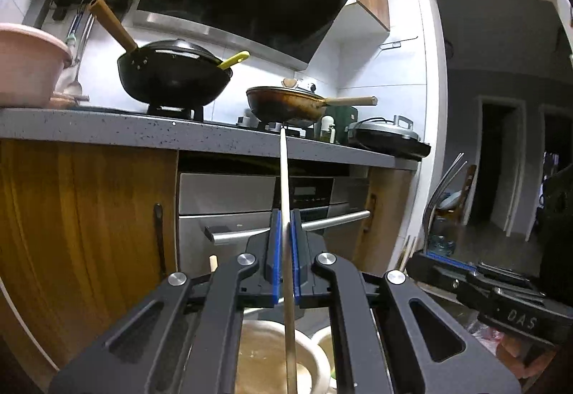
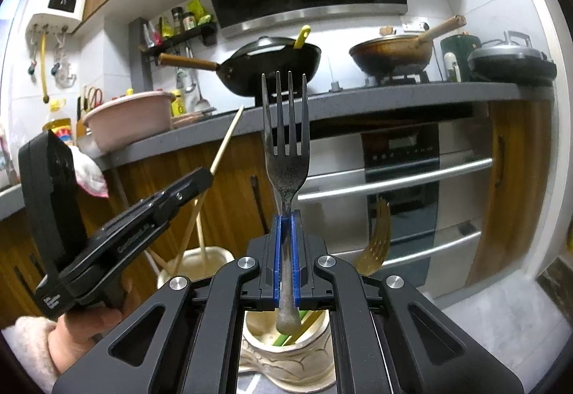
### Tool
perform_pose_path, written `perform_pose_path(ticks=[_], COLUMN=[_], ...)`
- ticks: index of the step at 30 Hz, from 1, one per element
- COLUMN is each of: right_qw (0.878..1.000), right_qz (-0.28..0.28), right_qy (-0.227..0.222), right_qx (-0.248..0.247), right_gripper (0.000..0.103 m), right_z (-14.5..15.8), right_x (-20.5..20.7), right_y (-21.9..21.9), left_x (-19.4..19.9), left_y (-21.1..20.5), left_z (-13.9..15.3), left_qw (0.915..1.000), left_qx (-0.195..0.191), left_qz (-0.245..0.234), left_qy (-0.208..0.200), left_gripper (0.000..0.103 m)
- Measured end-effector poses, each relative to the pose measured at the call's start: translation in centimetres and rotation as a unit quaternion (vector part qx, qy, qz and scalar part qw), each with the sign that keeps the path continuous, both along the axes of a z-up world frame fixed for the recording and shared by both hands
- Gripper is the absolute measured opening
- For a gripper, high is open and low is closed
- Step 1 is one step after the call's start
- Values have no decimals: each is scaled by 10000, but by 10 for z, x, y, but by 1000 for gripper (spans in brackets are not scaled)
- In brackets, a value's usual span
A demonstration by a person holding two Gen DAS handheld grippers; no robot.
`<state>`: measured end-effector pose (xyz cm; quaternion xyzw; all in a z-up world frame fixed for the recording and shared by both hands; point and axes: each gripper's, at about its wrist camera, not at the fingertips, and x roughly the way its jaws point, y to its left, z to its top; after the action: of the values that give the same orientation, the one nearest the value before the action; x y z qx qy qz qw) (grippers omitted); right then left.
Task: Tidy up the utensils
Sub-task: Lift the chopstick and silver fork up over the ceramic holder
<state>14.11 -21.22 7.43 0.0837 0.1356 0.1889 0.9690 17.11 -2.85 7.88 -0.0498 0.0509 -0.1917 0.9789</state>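
My left gripper [image 1: 285,215] is shut on a pale chopstick [image 1: 284,175] that stands upright, its lower end over a cream holder [image 1: 311,358] below. It also shows in the right wrist view [image 2: 204,175] with the chopstick [image 2: 229,136] slanting up. My right gripper [image 2: 286,215] is shut on the handle of a dark metal fork [image 2: 285,143], tines up. The fork's handle end hangs over a cream ceramic utensil cup [image 2: 286,361] holding green sticks. A second cream holder [image 2: 200,263] at the left holds chopsticks. The right gripper body [image 1: 501,290] and the fork tines [image 1: 444,186] show in the left wrist view.
A grey countertop [image 1: 143,134] runs across with a black wok [image 1: 175,75], a brown pan [image 1: 286,104], a pink bowl [image 1: 28,68] and a lidded pan [image 1: 390,136]. An oven with steel handles [image 2: 394,179] sits below. An amber fork-like utensil [image 2: 376,240] stands at right.
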Motion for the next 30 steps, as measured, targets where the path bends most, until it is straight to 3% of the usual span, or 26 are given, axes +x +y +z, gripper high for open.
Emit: perform_pose_path(ticks=[5, 16, 30], right_qw=[10000, 9998, 9970], right_qz=[50, 41, 200], right_qy=[39, 145, 720], right_qx=[-73, -137, -211], right_gripper=[6, 6, 6], right_z=[-7, -12, -31], right_x=[2, 3, 16], right_y=[5, 5, 8], left_x=[-1, -31, -42], left_y=[-7, -16, -2], left_z=[-6, -16, -20], left_qw=[9989, 9930, 9935], left_qx=[327, 999, 970], left_qz=[224, -19, -16], left_qy=[-244, -624, -594], left_gripper=[5, 5, 5])
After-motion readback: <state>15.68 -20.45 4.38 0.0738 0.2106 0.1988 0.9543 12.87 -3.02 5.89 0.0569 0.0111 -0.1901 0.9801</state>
